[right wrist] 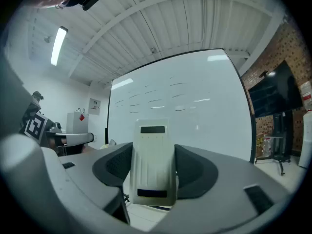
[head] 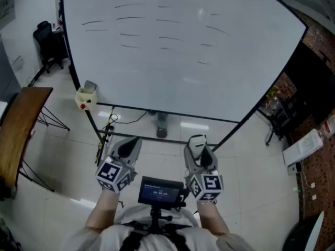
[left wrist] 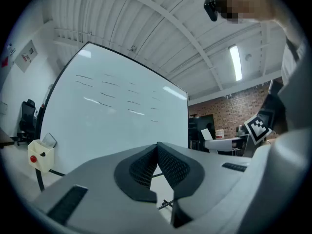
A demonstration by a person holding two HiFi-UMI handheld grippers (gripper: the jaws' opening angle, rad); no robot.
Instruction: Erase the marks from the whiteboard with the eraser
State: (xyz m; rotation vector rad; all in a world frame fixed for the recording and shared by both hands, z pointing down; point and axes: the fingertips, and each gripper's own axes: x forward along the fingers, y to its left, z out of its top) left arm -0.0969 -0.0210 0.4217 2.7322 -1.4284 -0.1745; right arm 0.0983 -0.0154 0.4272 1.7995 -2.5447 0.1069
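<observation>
A large whiteboard (head: 178,56) on a black stand fills the upper head view, with several short dark marks (head: 131,19) across its top part. My right gripper (head: 198,145) is shut on a cream plastic eraser (right wrist: 152,162), which stands upright between its pads, well short of the board. My left gripper (head: 127,146) hangs beside it, shut with nothing in it; its dark pads (left wrist: 168,167) meet at the tips. The same board (left wrist: 122,111) and marks (left wrist: 109,83) show in both gripper views.
A cream box with a red button (head: 85,98) hangs at the board's lower left corner. A wooden table (head: 18,124) and a black chair (head: 48,43) stand at the left. A brick wall and cartons (head: 309,143) lie at the right. A small screen (head: 159,191) sits at my chest.
</observation>
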